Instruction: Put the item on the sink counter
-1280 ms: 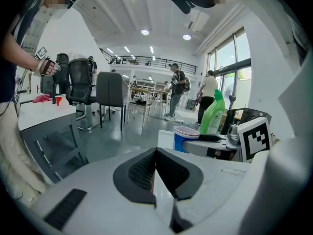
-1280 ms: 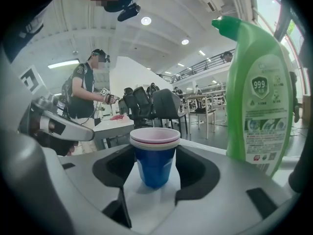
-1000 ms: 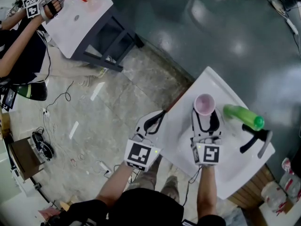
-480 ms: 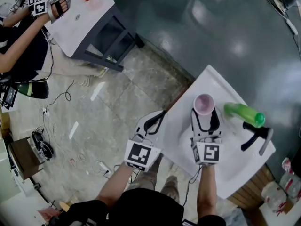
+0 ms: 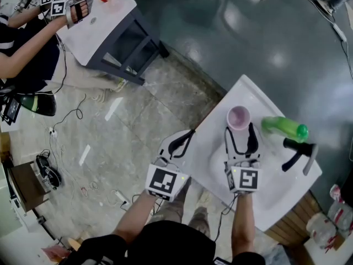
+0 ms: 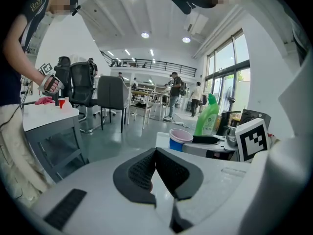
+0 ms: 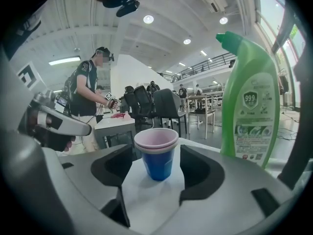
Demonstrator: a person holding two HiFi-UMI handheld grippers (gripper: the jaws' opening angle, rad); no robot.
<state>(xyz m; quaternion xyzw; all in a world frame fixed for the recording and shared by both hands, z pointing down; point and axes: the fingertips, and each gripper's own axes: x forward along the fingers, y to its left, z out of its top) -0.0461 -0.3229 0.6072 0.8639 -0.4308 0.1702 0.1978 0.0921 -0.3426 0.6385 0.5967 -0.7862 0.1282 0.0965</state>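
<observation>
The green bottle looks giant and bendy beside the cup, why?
Right gripper view: the wide lens stretches and curves the green bottle near the edge; the cup in the middle stays sharp. Head view: the bottle looks small, and the shiny floor shows glare.

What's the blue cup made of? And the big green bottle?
Blue cup: probably thin plastic, smooth and slightly shiny, with a rolled pink rim; it could be coated paper. Green bottle: plastic, glossy, with a printed label.
</observation>
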